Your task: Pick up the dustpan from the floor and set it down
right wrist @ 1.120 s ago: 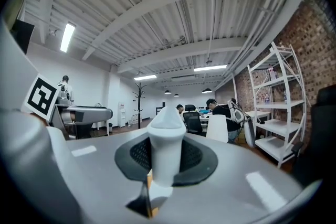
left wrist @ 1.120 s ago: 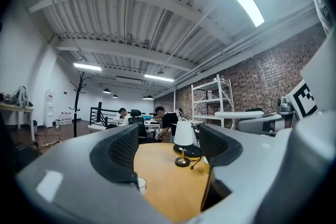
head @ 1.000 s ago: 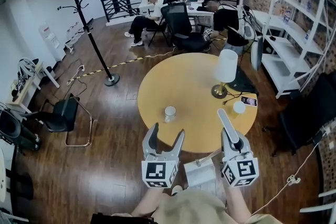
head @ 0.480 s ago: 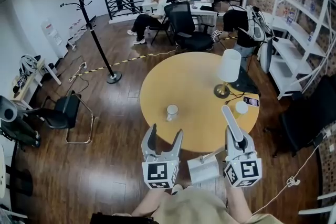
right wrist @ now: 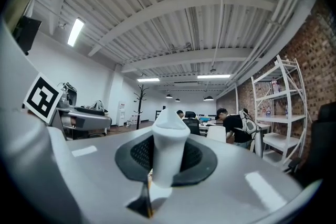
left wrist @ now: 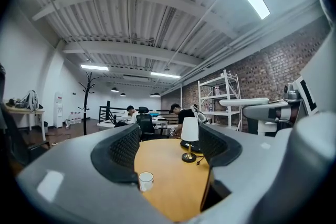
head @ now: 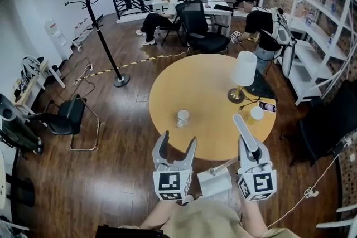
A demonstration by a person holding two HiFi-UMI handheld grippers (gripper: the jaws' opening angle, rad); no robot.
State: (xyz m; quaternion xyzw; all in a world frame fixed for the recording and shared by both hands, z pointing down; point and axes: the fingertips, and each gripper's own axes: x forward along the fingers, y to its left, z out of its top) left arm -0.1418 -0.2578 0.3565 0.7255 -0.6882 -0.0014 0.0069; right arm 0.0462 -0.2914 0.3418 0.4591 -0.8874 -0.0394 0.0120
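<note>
while aloft, white-handled dustpan (head: 245,135)

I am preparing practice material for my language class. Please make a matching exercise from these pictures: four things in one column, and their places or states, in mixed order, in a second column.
Things:
1. left gripper
2. right gripper
3. lamp
4. mug

Places or states:
A. stands on the left part of the round table, as the head view shows it
B. shut on the white dustpan handle
C. jaws apart, nothing between them
D. stands on the right part of the table

Pairs: 1-C, 2-B, 3-D, 4-A
</note>
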